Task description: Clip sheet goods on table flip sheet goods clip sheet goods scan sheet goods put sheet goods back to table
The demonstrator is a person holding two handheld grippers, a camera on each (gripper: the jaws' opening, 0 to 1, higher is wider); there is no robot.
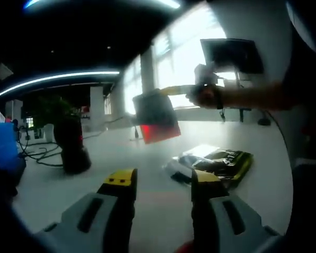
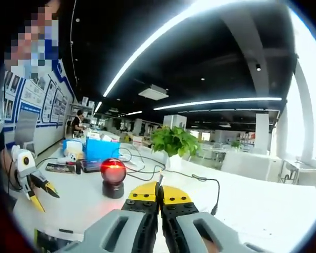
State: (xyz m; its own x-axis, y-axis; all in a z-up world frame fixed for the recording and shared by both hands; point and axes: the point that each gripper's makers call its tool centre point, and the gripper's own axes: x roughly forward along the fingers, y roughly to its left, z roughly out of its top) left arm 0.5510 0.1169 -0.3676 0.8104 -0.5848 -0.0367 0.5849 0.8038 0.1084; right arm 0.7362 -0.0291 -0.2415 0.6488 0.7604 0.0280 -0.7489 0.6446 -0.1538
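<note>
In the left gripper view, a flat grey sheet pack [image 1: 155, 115] hangs in the air, its lower edge lit red. A hand [image 1: 206, 95] holds my right gripper [image 1: 166, 92], which is shut on the pack's top edge. My left gripper [image 1: 162, 180] stands open low over the white table [image 1: 147, 211], nothing between its yellow-tipped jaws. Just beyond its right jaw lies a pile of sheet packs [image 1: 213, 162]. In the right gripper view my right gripper [image 2: 159, 193] has its jaws pressed together, facing the scanner [image 2: 113, 177] with its red light. My left gripper [image 2: 42, 196] shows at the left there, open.
The scanner [image 1: 72, 147] stands dark at the left of the table. A potted plant [image 2: 174, 141], a blue box [image 2: 101, 149] and cables [image 2: 142, 171] lie behind it. A monitor [image 1: 231, 55] stands by the window. A person [image 2: 76, 122] sits far back.
</note>
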